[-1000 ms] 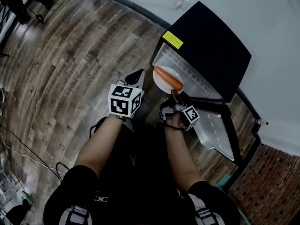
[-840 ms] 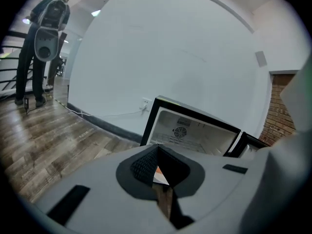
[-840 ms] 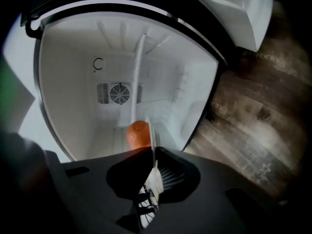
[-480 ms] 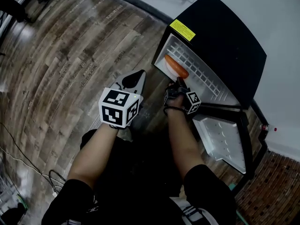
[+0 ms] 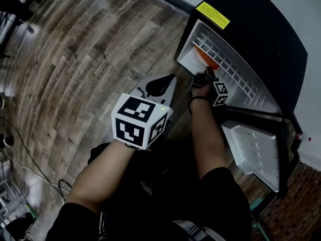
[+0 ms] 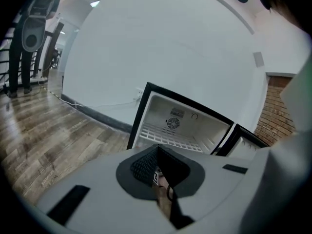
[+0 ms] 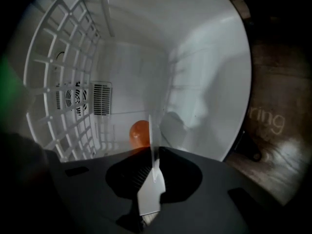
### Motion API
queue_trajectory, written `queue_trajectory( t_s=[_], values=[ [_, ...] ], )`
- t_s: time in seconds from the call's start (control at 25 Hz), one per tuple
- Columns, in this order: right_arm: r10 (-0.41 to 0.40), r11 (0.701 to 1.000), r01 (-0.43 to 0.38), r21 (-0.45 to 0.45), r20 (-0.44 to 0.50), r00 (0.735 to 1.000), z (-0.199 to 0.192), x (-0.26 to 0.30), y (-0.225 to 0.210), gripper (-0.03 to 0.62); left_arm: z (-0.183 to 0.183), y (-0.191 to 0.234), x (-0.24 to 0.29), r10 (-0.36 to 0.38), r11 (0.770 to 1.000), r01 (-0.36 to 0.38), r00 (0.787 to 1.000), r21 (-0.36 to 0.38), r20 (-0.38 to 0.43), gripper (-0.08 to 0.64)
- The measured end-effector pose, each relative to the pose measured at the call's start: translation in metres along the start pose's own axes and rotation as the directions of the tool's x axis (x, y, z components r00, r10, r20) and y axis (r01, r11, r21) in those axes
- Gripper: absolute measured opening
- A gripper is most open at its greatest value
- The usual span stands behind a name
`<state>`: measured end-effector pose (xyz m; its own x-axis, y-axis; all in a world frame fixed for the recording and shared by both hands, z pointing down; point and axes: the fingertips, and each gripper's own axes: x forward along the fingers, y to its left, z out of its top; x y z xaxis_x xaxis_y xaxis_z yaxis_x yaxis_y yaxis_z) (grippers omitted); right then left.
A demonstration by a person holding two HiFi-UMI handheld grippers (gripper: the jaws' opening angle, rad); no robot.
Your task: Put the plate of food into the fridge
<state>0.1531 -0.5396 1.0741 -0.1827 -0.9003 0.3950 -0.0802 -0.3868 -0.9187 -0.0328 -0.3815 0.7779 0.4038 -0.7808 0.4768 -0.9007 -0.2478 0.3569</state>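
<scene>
Plate [image 7: 154,174] rim stands edge-on between right gripper's [image 5: 206,77] opening fingers [image 7: 136,177], inside fridge [image 7: 204,82].

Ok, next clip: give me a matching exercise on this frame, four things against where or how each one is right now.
Things:
1. plate
2. left hand-held gripper
3. fridge door
4. yellow label

Places or states:
A. swung open, white inner side showing
B. inside the fridge
C. above the wooden floor, nothing between its jaws
D. stuck on the fridge's black outer shell

Pairs: 1-B, 2-C, 3-A, 4-D
</scene>
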Motion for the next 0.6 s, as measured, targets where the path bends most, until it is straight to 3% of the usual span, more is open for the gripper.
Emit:
queue_trajectory(
  t_s=[0.2,0.32,0.36,0.4,0.48,0.56,0.6],
  values=[
    [-0.033,0.995,0.033,-0.093,-0.003,0.999,0.004,0.009,-0.006,0.049,-0.007,0.001,0.0,0.007,0.999,-0.007,1.0,0.041,-0.018,-0.003],
    [-0.105,0.956,0.092,-0.278,-0.032,0.994,0.003,0.011,-0.004,0.077,-0.013,0.009,-0.001,0.032,0.999,-0.031,0.999,0.036,-0.03,-0.003],
    [-0.141,0.919,0.117,-0.376,-0.037,0.989,0.002,0.012,-0.003,0.123,-0.012,0.008,-0.001,0.034,0.999,-0.033,0.999,0.022,-0.027,-0.003],
    [-0.182,0.862,0.143,-0.487,-0.033,0.983,0.001,0.012,-0.001,0.133,-0.011,0.005,0.0,0.029,1.0,-0.029,0.999,0.01,-0.023,-0.003],
    [-0.257,0.708,0.193,-0.679,0.007,0.966,0.003,0.01,-0.001,0.153,-0.009,-0.009,0.003,0.009,1.0,-0.009,1.0,0.027,-0.018,-0.003],
    [-0.31,0.568,0.242,-0.787,0.068,0.948,0.011,0.007,-0.005,0.181,-0.01,-0.021,0.006,-0.005,0.996,0.008,1.0,0.086,-0.026,-0.003],
    [-0.326,0.513,0.267,-0.816,0.102,0.94,0.016,0.005,-0.007,0.196,-0.01,-0.024,0.007,-0.011,0.995,0.014,1.0,0.103,-0.028,-0.003]
  ],
)
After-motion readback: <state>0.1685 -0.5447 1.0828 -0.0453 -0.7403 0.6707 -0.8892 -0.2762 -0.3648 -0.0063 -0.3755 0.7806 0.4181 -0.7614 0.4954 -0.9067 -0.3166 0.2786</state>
